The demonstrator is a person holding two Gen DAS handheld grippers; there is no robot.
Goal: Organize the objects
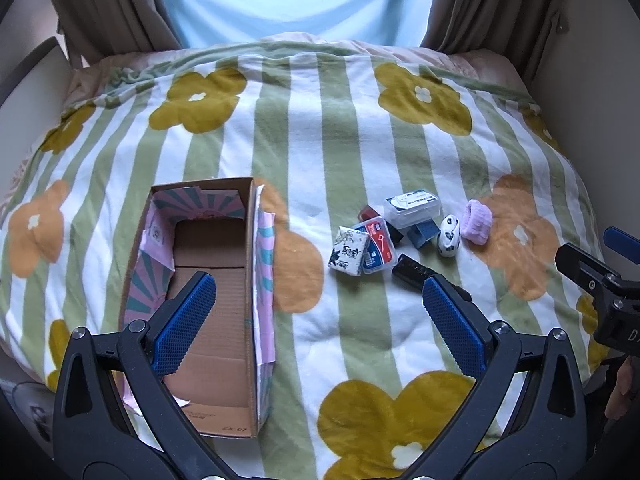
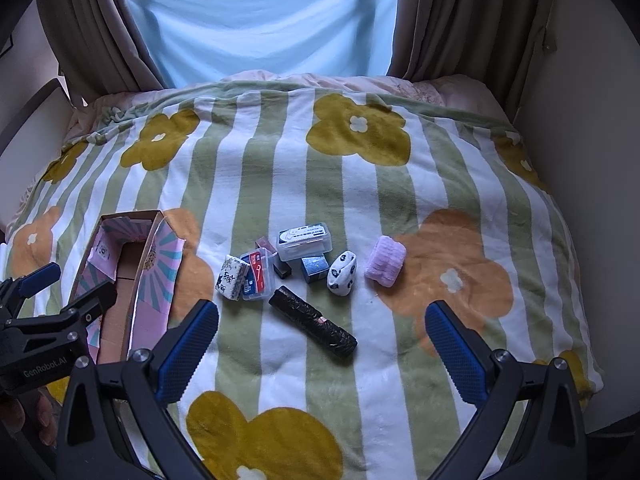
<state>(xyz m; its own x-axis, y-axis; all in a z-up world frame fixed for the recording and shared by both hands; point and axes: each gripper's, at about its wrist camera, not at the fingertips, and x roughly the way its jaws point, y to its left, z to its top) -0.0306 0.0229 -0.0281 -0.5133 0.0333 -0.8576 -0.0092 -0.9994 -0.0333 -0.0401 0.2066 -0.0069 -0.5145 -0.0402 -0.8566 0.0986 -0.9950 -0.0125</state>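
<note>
Bedding in a striped flower-print blanket (image 2: 320, 200) carries a cluster of small items (image 2: 296, 268) at centre; the black roll (image 2: 312, 327) lies at its 6 o'clock, the empty cardboard box (image 1: 208, 280) at 9 o'clock. Left hand-held gripper (image 1: 320, 300) and right hand-held gripper (image 2: 322, 332): both wide, empty. Risk: soft bedding lets overlapping items shift. Labels illegible.
</note>
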